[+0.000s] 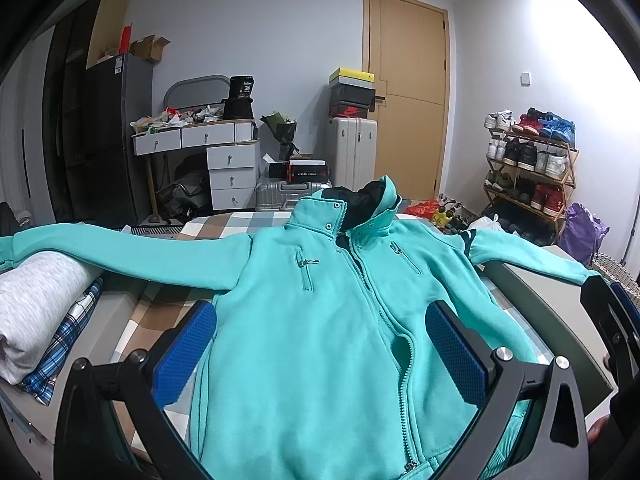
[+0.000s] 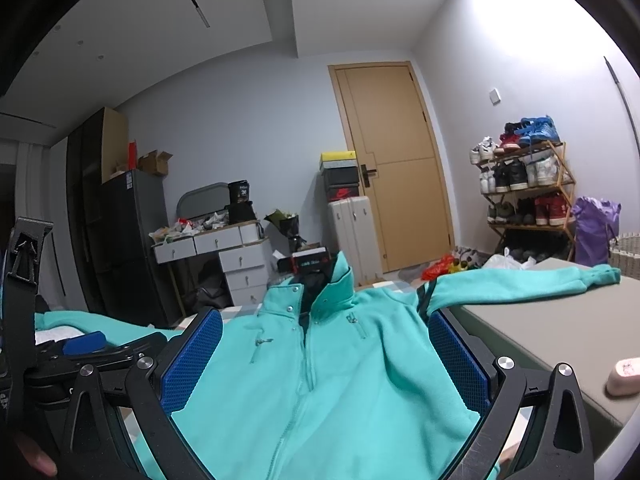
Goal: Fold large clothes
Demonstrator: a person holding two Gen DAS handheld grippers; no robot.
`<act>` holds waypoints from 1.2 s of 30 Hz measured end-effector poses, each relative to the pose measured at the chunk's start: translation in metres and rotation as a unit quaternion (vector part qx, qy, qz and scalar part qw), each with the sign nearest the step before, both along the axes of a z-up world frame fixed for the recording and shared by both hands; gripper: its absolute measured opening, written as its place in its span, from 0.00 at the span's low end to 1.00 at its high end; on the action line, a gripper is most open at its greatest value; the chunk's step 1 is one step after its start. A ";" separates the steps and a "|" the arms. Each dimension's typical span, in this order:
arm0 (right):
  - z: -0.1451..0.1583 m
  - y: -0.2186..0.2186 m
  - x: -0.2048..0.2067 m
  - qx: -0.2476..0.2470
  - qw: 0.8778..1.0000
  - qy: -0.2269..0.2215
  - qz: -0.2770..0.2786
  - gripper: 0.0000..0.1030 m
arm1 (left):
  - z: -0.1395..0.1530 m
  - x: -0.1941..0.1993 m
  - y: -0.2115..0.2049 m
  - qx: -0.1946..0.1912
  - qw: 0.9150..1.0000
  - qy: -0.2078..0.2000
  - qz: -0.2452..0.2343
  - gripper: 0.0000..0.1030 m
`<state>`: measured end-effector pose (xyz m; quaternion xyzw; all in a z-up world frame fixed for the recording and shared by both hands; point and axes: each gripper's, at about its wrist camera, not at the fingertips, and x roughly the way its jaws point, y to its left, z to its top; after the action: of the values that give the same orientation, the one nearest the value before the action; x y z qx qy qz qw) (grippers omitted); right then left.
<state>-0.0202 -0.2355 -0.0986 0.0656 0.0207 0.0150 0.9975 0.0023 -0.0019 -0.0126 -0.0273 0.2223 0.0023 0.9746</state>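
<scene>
A teal zip-up jacket [image 1: 320, 320] lies face up across the middle of both views, spread on a bed whose checked sheet [image 1: 224, 224] shows beyond the collar; its sleeves stretch to the left and right edges of the frame; the right sleeve reaches over a grey mattress edge [image 2: 540, 328]. At the left of the left wrist view a folded grey cloth [image 1: 36, 304] rests on a blue plaid one [image 1: 68, 340]. The left gripper [image 1: 320, 348] hovers over the jacket's lower front with its jaws wide apart, holding nothing; the right gripper [image 2: 326, 354] likewise stands wide open over the hem, empty. Behind, in the upper half of the frame, a wooden door [image 1: 408, 92] stands shut in a pale wall; a cluttered white dresser [image 1: 216, 152] sits centre left beside a dark fridge [image 1: 116, 136]; a suitcase [image 1: 352, 152] carries stacked shoeboxes; a shoe rack [image 1: 528, 168] fills the right side.
</scene>
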 end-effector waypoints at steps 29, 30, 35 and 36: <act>0.005 -0.114 0.055 0.119 0.987 0.110 -0.017 1.00 | -0.033 0.030 0.004 -0.005 0.998 0.056 -0.016 0.99; 0.008 -0.135 0.062 0.144 0.981 0.127 -0.022 1.00 | -0.035 0.032 0.005 -0.008 0.998 0.060 -0.016 0.99; 0.016 -0.235 0.093 0.188 0.956 0.210 -0.075 1.00 | -0.039 0.036 0.006 -0.011 0.998 0.066 -0.014 0.99; 0.015 -0.256 0.097 0.198 0.949 0.225 -0.093 1.00 | -0.039 0.036 0.007 -0.013 0.998 0.067 -0.015 0.99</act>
<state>0.0768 -0.4913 -0.0832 0.2653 0.2347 -0.0896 0.9309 0.0384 0.0046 -0.0517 -0.0365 0.2878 -0.0131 0.9569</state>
